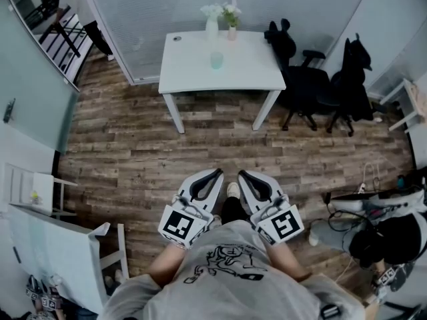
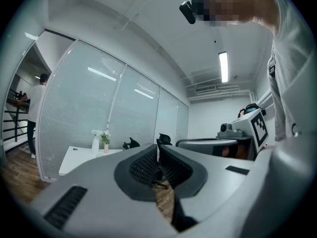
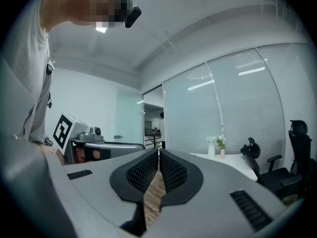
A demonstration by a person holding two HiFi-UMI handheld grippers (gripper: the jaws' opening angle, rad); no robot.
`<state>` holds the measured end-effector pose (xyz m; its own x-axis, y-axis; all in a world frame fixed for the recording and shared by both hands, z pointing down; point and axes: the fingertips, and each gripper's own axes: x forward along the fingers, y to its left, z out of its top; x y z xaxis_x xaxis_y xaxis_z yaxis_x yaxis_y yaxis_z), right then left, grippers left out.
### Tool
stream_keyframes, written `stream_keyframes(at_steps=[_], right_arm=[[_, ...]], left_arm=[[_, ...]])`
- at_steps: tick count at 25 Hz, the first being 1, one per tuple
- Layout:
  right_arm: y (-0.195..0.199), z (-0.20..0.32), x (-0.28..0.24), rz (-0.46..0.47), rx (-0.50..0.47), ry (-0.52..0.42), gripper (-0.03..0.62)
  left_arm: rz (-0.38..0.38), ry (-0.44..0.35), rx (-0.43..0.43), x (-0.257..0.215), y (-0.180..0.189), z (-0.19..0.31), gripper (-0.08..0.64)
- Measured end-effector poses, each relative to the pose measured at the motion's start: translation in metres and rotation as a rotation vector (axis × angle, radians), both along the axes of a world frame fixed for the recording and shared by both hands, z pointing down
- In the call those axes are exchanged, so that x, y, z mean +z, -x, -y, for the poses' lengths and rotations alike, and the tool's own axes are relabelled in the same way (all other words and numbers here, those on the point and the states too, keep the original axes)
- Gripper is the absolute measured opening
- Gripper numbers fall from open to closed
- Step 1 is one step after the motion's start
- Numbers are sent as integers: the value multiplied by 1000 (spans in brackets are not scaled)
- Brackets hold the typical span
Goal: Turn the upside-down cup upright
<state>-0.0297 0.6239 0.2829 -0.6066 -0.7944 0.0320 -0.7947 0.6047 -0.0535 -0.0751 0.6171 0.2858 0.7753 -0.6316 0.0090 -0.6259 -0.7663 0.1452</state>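
Two grippers sit low in the centre of the head view, close against the person's body: the left gripper (image 1: pixel 217 175) and the right gripper (image 1: pixel 244 175), side by side. Each has its jaws clenched together on nothing. In each gripper view the ribbed pads meet, with only floorboards showing beneath them.

The step in hand looks like the approach, since a wide stretch of wooden floor (image 1: pixel 133 145) lies between the person and the work. To do it well, one gripper's jaws should be released before reaching the table (image 1: pixel 190 72). It should then come in level at the cup's side wall, take it around mid-height, and lift it clear before rolling the wrist over. The two vases (image 1: pixel 212 25) just behind the cup are what a careless swing could knock.

The cup (image 1: pixel 217 60) stands alone near the middle of the white tabletop, in the upper centre of the frame. It is small, pale blue-green and seemingly translucent. At this size its mouth cannot be told from its base.
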Motion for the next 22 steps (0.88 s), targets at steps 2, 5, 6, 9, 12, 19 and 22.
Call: stream_keyframes(at_steps=[2, 5, 6, 9, 12, 19, 22], right_arm=[[-2, 5, 0, 7, 1, -3, 37], [-3, 15, 2, 5, -2, 3, 37], [-3, 18, 3, 6, -2, 5, 37], [-4, 29, 5, 10, -5, 0, 37], [-5, 42, 6, 6, -7, -2, 37], [-17, 82, 9, -1, -14, 5, 37], [-26, 105, 8, 1, -15, 8, 37]], left_arm=[[0, -1, 0, 0, -2, 4, 12], [5, -1, -4, 1, -4, 12, 12], [6, 1, -6, 2, -5, 16, 12], [10, 6, -16, 5, -4, 26, 12], [11, 9, -22, 6, -3, 38, 12], [11, 10, -29, 5, -16, 78, 12], [16, 22, -31, 6, -25, 100, 12]])
